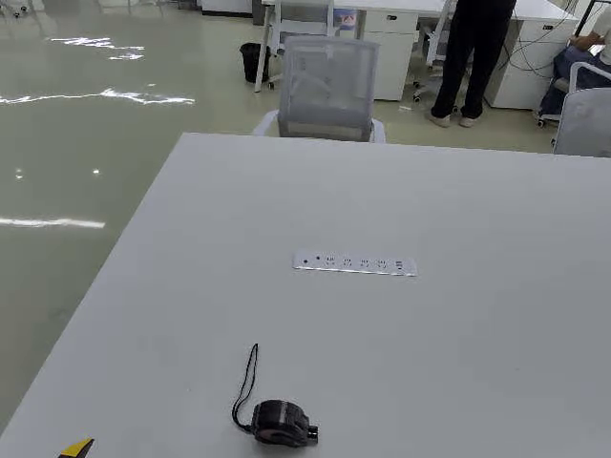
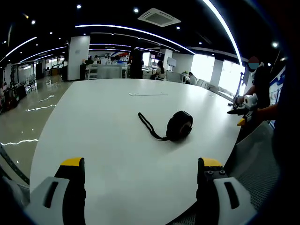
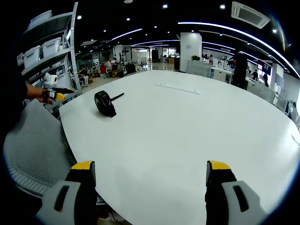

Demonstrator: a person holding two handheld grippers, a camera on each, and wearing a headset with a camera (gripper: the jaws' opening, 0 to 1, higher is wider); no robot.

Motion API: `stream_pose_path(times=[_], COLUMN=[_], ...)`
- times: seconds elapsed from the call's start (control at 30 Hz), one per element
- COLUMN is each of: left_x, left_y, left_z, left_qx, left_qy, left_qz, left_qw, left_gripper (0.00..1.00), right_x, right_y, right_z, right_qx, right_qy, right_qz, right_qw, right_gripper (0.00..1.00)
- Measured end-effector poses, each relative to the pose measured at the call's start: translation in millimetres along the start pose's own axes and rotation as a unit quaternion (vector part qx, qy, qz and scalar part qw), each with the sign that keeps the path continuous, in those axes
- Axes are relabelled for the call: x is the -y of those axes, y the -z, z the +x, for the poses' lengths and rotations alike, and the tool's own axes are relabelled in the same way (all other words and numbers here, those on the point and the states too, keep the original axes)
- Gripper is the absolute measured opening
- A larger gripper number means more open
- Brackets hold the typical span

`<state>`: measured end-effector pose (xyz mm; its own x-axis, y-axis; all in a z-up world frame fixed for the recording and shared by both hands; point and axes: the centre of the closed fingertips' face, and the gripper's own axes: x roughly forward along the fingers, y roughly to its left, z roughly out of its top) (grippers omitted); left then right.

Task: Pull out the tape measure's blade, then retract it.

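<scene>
Approach step: tape measure (image 1: pixel 284 423) lying untouched on table (image 1: pixel 430 191). Hovering short of it, jaws wide, gripping nothing: left gripper (image 2: pixel 141 162), right gripper (image 3: pixel 152 165). Next likely needing one clamping case, other pinching blade tip.

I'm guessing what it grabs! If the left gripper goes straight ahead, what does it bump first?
Probably the tape measure, or its black strap first, lying on the white table ahead of the left gripper. Depth is hard to judge.

White table (image 1: pixel 477 363), power strip (image 1: pixel 354 264), mesh chair (image 1: pixel 326 88)
</scene>
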<state>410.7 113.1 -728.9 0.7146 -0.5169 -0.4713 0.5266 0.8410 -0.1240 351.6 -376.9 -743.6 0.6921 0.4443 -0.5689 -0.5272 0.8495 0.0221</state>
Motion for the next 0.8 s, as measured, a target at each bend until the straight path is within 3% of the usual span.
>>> stream_pose_path(times=[0.37,0.8], left_x=[5.1,9.3], left_y=[-3.3,-2.4], left_z=[3.1,17.9], left_qx=[-0.001,-0.015], left_qy=[0.008,0.029], left_qz=[0.005,0.020], left_qw=[1.0000,0.9993], left_gripper=[0.99,0.99], right_x=[-3.0,-3.3], right_y=[-0.2,-3.2], right_z=[1.4,6.8], right_qx=[-0.002,-0.006], right_qy=[-0.006,-0.020], right_qz=[0.000,-0.006], right_qw=[1.0000,0.9998], right_gripper=[1.00,1.00])
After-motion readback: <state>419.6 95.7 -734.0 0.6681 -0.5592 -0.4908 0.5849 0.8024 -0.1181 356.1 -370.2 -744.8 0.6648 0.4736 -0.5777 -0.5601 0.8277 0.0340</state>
